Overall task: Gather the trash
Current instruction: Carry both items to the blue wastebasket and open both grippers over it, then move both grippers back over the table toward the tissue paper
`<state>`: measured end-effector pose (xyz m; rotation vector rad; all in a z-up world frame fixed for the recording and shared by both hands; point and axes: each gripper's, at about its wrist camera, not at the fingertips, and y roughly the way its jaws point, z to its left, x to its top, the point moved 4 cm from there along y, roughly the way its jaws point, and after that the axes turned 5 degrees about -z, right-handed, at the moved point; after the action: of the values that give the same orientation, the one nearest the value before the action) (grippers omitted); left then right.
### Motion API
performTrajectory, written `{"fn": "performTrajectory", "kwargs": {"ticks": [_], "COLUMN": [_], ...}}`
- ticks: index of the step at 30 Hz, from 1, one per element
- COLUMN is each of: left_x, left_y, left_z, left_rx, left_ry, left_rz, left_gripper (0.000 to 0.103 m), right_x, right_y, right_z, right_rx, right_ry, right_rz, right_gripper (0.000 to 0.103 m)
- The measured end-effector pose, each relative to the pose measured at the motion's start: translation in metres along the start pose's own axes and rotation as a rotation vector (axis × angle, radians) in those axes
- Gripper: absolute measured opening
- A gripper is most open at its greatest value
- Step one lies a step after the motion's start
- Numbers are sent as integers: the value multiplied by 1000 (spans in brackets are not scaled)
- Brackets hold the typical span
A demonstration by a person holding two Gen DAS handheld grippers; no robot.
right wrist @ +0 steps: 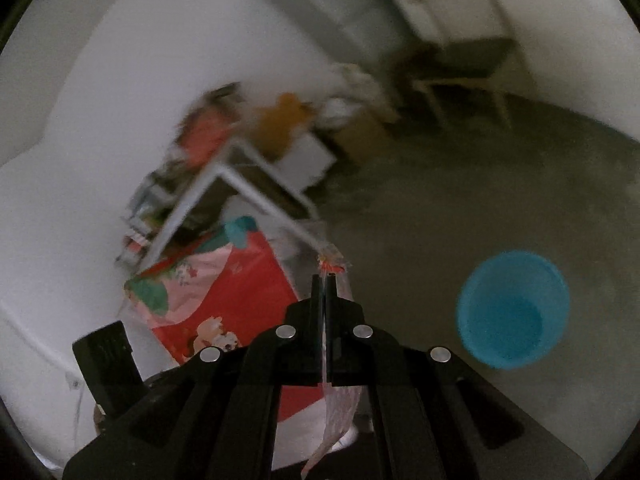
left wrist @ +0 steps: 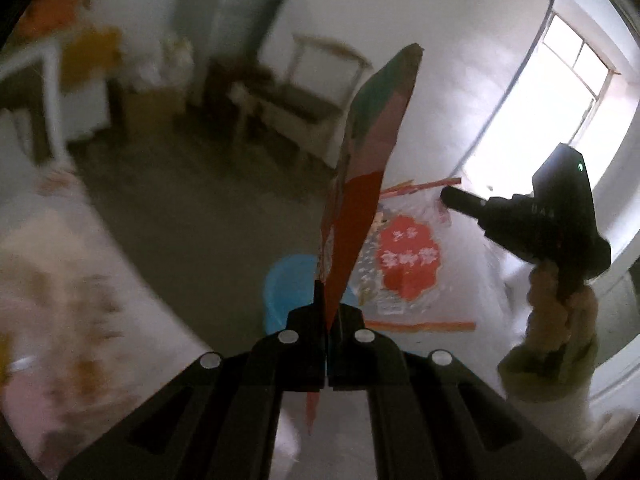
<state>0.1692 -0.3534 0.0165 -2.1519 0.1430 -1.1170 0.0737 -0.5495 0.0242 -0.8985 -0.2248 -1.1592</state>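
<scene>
Red and glossy, a flat wrapper (left wrist: 362, 184) stood edge-on between the fingers of the left tool (left wrist: 326, 300), pinched at its lower corner and rising straight up out of the pressed-together jaws. Its lower half was plain red; higher up it carried pink and green patches, and the right wrist view showed its broad printed face (right wrist: 224, 292) just left of the other tool. The right tool (right wrist: 324, 280) was likewise closed, nipping a thin, crinkled clear plastic bag (right wrist: 334, 412); a strip of it hung limp below the fingers and a small tuft with a red spot stuck out past the tips. From the left camera that bag (left wrist: 404, 264) spread wide and translucent, with a red scalloped label, its top corner held by the right tool (left wrist: 452, 196), whose black body sat in a hand (left wrist: 568, 292) wearing a beige sleeve.

Beyond the wrapper, low on the grey concrete floor (right wrist: 460, 200), stood a round blue plastic bin (right wrist: 514, 308), open-topped, well apart from both tools. Farther off everything blurred: a white-framed bench (right wrist: 240, 184) with cluttered items, and a wooden chair (left wrist: 320, 80) against the pale wall.
</scene>
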Motion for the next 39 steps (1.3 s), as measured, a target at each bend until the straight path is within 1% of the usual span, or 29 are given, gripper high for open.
{"fn": "performTrajectory", "kwargs": {"ticks": [1,2,3,5,6,7,10,12,14,15,16,17,18,19,20,22,24,25,26,27,28,30,31,32,33,36,37,38,39], "left_x": [0,0,0,-2,-4,-7,-14,-16,-13,-10,-7,-4,0,2,4,6,8,10,9,10,12,11,11,13,15,15,15,7,5], "left_y": [19,48,69,115,131,155,201,231,252,261,271,280,289,296,299,296,287,281,275,265,259,234,221,215,206,155,142,106,91], "left_z": [-2,-5,-6,-8,-7,-7,-5,-2,-2,-4,-5,-3,2,4,1,0,-5,-7,-6,-10,-10,-15,-21,-19,-20,-29,-31,-23,-23], "left_rx": [-14,-22,-17,7,18,31,46,61,70,69,75,98,123,147,161,174,152,150,153,171,184,179,170,160,150,114,106,97,99], "left_ry": [-6,-19,-24,-29,-34,-43,-77,-84,-87,-79,-62,-52,-53,-64,-73,-80,-84,-74,-63,-39,-24,7,18,27,35,61,67,73,75], "left_rz": [35,86,120,177,191,214,265,299,312,314,318,326,333,333,328,317,300,291,285,281,275,253,236,222,207,143,123,90,65], "left_gripper": [0,0,0,0,0,0,0,0,1,1,2,11,29,37,46,48,54,54,56,58,58,62,63,65,66,73,75,79,82], "right_x": [0,-1,-2,-7,-10,-14,-19,-20,-15,-11,-12,-9,-9,-11,-12,-20,-28,-29,-33,-36,-38,-43,-47,-51,-53,-60,-63,-64,-67], "right_y": [4,10,16,36,43,55,84,97,112,117,110,113,116,121,124,121,114,112,108,105,100,92,88,77,71,58,53,50,46], "right_z": [-13,-30,-47,-84,-99,-116,-150,-163,-172,-176,-189,-195,-202,-211,-219,-230,-231,-230,-227,-224,-216,-207,-200,-201,-194,-166,-153,-144,-128], "right_rx": [-18,-49,-75,-96,-113,-135,-186,-215,-244,-271,-296,-319,-332,-340,-352,-387,-378,-379,-383,-390,-397,-408,-424,-434,-447,-490,-511,-524,-546], "right_ry": [22,46,75,162,198,233,307,339,354,351,346,349,362,389,406,435,453,452,445,436,421,387,352,326,294,185,135,93,39], "right_rz": [5,9,16,45,55,65,83,85,78,63,46,36,35,39,37,37,29,29,30,29,28,29,27,27,29,33,34,29,22], "right_gripper": [0,0,0,0,0,0,0,0,0,1,7,17,28,46,48,48,48,48,49,50,52,54,57,62,64,76,81,89,93]}}
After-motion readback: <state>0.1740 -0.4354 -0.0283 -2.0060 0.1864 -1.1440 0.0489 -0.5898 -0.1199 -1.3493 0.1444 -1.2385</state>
